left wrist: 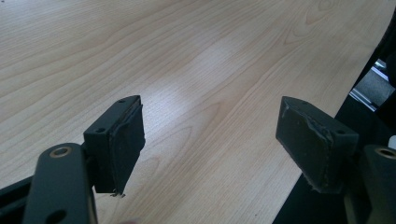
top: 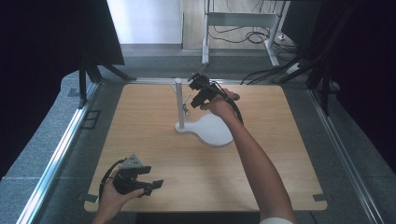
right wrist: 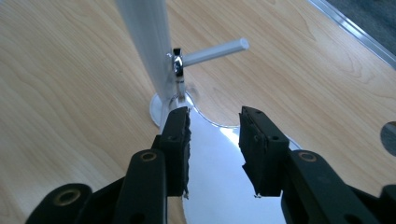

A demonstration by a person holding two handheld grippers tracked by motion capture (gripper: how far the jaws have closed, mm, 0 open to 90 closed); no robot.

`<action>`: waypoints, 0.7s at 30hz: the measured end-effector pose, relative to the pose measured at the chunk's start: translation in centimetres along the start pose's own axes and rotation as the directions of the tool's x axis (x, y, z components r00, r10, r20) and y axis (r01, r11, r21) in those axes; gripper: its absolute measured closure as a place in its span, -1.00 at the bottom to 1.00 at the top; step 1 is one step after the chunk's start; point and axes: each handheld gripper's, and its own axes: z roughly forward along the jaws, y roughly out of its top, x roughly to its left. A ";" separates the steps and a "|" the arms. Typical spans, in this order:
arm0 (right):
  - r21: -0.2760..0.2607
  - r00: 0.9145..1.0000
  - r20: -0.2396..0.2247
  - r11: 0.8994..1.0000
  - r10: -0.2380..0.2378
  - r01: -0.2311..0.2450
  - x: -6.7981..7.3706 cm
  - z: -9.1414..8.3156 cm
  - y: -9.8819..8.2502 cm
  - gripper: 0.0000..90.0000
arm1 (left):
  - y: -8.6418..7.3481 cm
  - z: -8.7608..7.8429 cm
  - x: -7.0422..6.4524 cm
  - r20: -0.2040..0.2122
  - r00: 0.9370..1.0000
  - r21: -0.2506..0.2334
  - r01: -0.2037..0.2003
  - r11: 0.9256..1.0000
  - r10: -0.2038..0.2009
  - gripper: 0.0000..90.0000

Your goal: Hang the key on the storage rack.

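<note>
The right gripper (right wrist: 214, 140), jaws parted and empty, sits just short of the small metal ring (right wrist: 177, 65) hanging on the white stand's (top: 179, 100) horizontal peg (right wrist: 215, 50), dead ahead and slightly above, far from the released left gripper (top: 140, 179).

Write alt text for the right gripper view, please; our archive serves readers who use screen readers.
The right gripper, jaws apart with nothing between them, points at a white stand whose side peg carries a small metal ring. The stand's pale base lies on a wooden table.
</note>
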 end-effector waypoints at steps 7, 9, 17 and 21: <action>-0.056 0.999 -0.053 0.998 -0.002 -0.001 -0.2 -0.8 -3.1 0.29 | -0.1 0.1 0.2 -0.005 1.000 0.005 0.011 1.000 -0.011 -0.46; -0.070 0.998 -0.069 0.998 -0.005 0.000 -0.2 -1.2 -4.6 0.28 | -0.1 0.2 0.2 -0.007 1.000 0.006 0.011 1.000 -0.011 -0.46; -0.090 0.995 -0.096 0.996 -0.014 0.006 -0.2 -2.0 -9.1 0.24 | 0.0 0.4 0.0 -0.005 1.000 0.018 0.006 1.000 -0.006 -0.46; -0.094 0.993 -0.111 0.995 -0.027 0.017 -0.2 -2.2 -10.8 0.22 | 0.0 0.7 -0.1 -0.005 1.000 0.027 0.002 1.000 -0.002 -0.47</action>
